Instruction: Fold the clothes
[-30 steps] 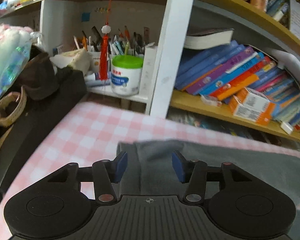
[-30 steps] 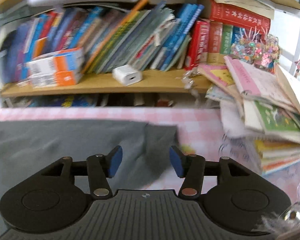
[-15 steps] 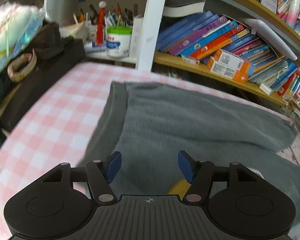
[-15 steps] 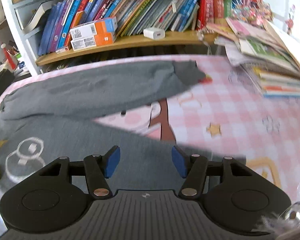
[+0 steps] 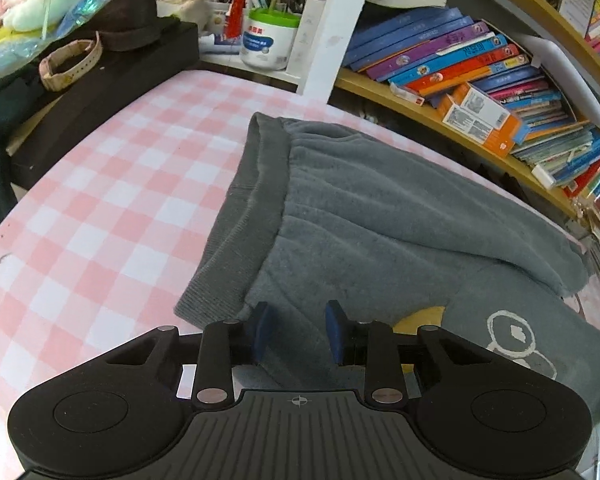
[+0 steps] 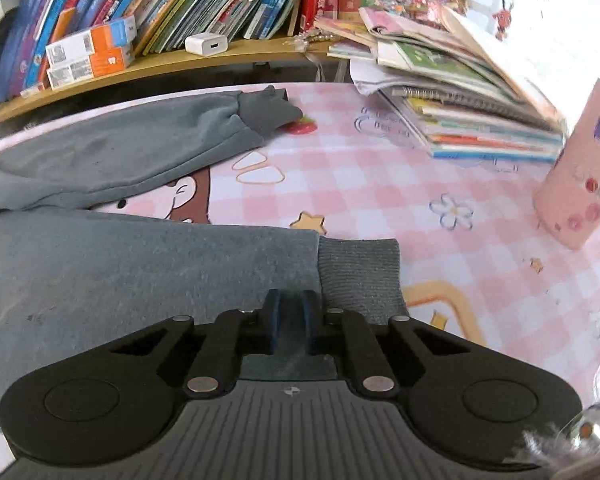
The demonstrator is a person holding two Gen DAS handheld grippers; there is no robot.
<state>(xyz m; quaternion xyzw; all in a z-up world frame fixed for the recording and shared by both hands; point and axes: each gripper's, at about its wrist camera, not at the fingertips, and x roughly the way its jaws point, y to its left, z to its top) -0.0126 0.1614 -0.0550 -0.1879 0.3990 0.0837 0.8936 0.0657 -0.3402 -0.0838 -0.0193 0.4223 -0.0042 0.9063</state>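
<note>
The gray pants (image 5: 380,216) lie flat on the pink checked desk (image 5: 112,216), filling the middle of both views. This looks like the grabbing step, before any fold. The left tongs (image 5: 298,332) are closing over the cloth near the waistband (image 5: 240,220), with a gap left between the pads. The right tongs (image 6: 291,314) are closing too, nearly pressed together on the leg beside its cuff (image 6: 360,276). Next, both should pinch tight and lift together.
</note>
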